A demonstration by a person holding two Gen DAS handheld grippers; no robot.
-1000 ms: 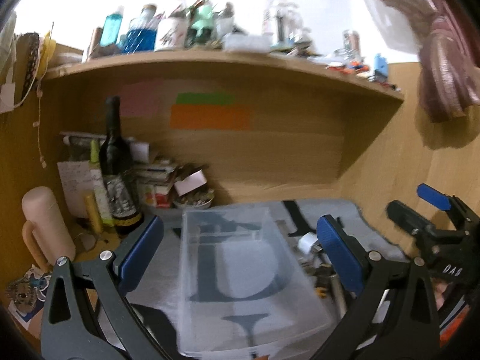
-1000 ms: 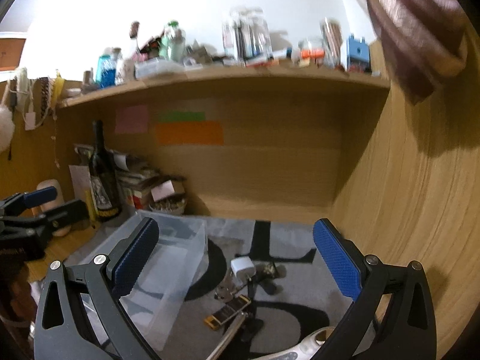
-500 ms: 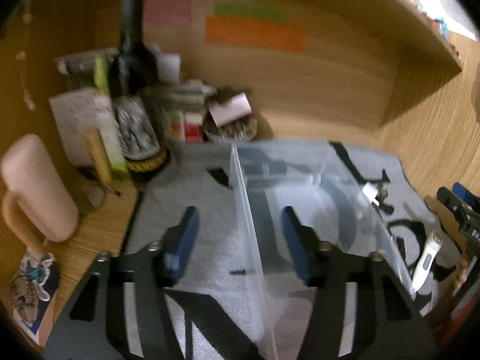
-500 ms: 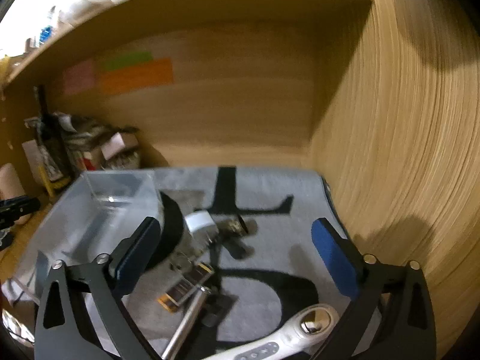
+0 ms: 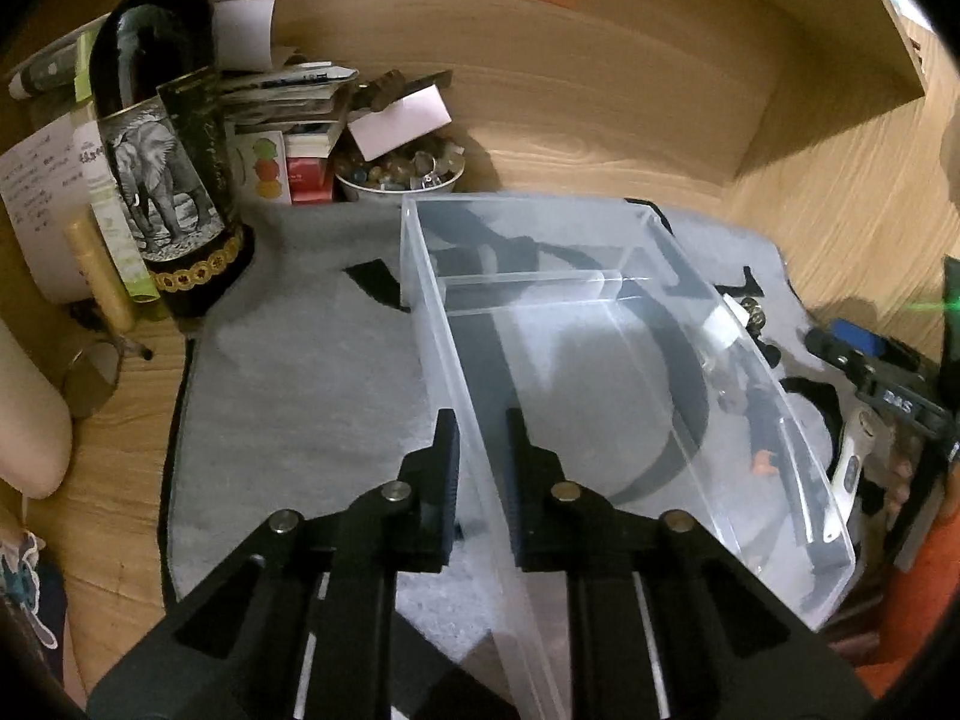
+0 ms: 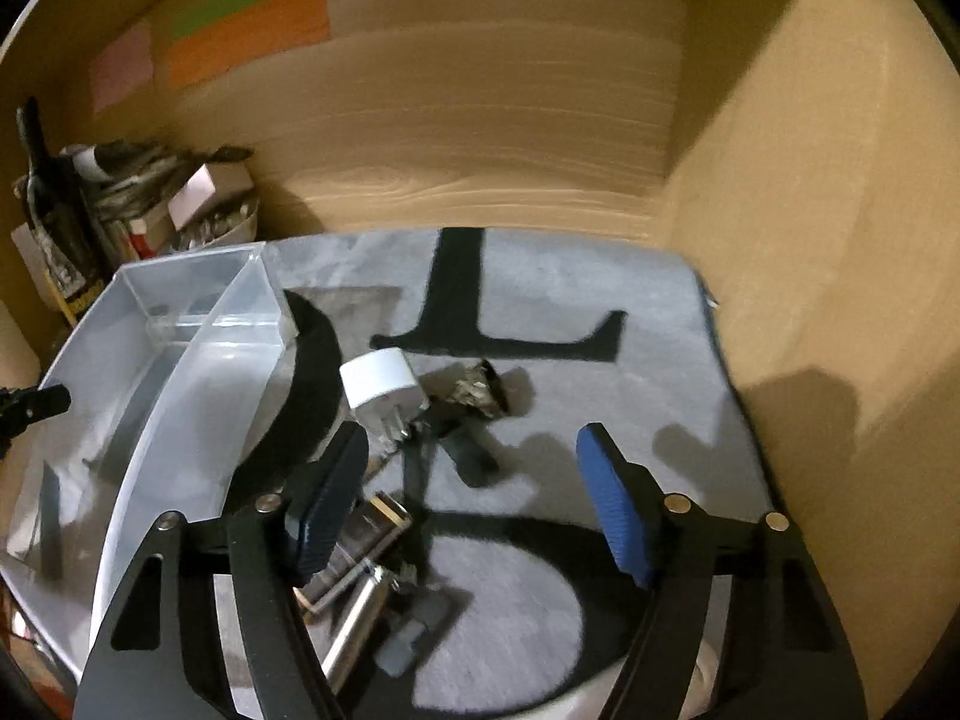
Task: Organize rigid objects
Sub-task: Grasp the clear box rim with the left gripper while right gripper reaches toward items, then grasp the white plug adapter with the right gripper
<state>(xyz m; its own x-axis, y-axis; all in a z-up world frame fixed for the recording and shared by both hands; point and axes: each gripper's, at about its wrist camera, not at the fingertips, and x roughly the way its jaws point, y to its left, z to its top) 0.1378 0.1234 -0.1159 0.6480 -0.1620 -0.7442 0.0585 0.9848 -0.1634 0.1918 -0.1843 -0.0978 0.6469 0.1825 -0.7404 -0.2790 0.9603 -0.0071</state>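
A clear plastic bin (image 5: 600, 252) with an inner divider sits on a grey mat. My left gripper (image 5: 480, 432) is shut on the bin's left wall, one finger inside and one outside. The bin also shows in the right wrist view (image 6: 198, 300) at left. My right gripper (image 6: 474, 468) is open above a pile of small rigid items: a white plug adapter (image 6: 384, 387), a silver metal cylinder (image 6: 354, 624), a rectangular lighter-like piece (image 6: 360, 540) and dark clips (image 6: 474, 396). It holds nothing.
A dark wine bottle (image 5: 162, 138), papers and a bowl of beads (image 5: 399, 171) stand at the back left. Wooden walls close the back and the right side (image 6: 810, 240). A white handheld device (image 5: 855, 456) lies right of the bin.
Both grippers have tilted down toward the mat. My left gripper has closed onto the bin's left wall. My right gripper has moved lower over the pile and narrowed somewhat.
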